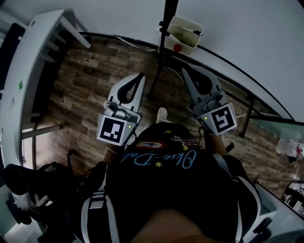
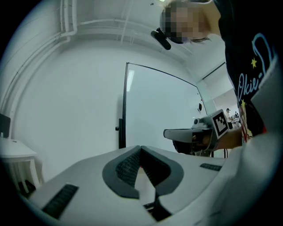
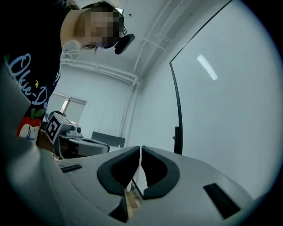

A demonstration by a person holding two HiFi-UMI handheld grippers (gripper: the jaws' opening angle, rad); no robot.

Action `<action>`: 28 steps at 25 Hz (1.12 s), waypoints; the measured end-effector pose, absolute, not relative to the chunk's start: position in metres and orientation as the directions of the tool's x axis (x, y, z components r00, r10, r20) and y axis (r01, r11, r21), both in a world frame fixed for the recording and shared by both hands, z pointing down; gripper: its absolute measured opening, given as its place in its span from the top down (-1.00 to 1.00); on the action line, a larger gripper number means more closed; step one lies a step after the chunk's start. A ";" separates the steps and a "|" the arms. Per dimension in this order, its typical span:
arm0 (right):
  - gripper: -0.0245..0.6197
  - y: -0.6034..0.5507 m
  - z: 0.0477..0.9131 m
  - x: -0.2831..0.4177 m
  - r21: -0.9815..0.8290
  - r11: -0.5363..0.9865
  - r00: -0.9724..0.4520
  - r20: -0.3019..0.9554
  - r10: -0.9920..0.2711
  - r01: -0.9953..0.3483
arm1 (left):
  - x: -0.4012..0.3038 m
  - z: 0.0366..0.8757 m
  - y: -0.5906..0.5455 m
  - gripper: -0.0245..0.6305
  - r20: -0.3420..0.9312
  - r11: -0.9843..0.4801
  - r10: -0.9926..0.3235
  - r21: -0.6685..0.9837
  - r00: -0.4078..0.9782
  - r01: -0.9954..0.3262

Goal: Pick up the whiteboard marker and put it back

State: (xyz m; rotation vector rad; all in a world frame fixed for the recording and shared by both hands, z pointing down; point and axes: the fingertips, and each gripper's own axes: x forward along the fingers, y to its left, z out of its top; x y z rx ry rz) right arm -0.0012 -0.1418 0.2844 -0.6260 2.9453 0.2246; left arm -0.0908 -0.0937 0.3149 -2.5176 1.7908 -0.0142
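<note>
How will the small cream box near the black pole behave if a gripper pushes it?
The cream box looks thin-walled and open-topped, so probably light and easy to shift or tip. The red round item at its front edge, if loose, might roll out. It sits beside the black pole; whether it is fixed there I cannot tell.

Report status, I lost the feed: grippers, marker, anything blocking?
Left hand-held gripper shut, empty. Right hand-held gripper shut, empty. Whiteboard marker not made out; white tray ahead. Nothing seen blocking the way.
</note>
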 end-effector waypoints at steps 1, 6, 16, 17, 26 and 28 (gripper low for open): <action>0.81 -0.145 0.284 -0.002 0.119 0.904 -0.908 -0.149 -0.392 -0.410 | -0.092 0.314 -0.097 0.93 -0.022 -0.325 -0.945 -0.050 0.327 -0.944; 0.79 -0.163 0.288 -0.012 0.119 0.912 -0.916 -0.139 -0.376 -0.392 | -0.098 0.317 -0.112 0.93 -0.011 -0.312 -0.950 -0.052 0.313 -0.949; 0.78 -0.194 0.292 -0.019 0.134 0.913 -0.921 -0.122 -0.369 -0.384 | -0.104 0.319 -0.146 0.93 0.000 -0.300 -0.954 -0.058 0.300 -0.952; 0.78 -0.198 0.293 -0.019 0.133 0.914 -0.921 -0.120 -0.370 -0.384 | -0.103 0.319 -0.151 0.93 0.001 -0.304 -0.953 -0.066 0.304 -0.950; 0.75 -0.211 0.291 -0.032 0.210 0.885 -0.910 -0.102 -0.403 -0.416 | -0.109 0.318 -0.175 0.93 -0.006 -0.354 -0.934 -0.084 0.356 -0.931; 0.74 -0.213 0.292 -0.037 0.210 0.877 -0.901 -0.093 -0.423 -0.433 | -0.112 0.318 -0.182 0.93 -0.003 -0.380 -0.925 -0.078 0.381 -0.922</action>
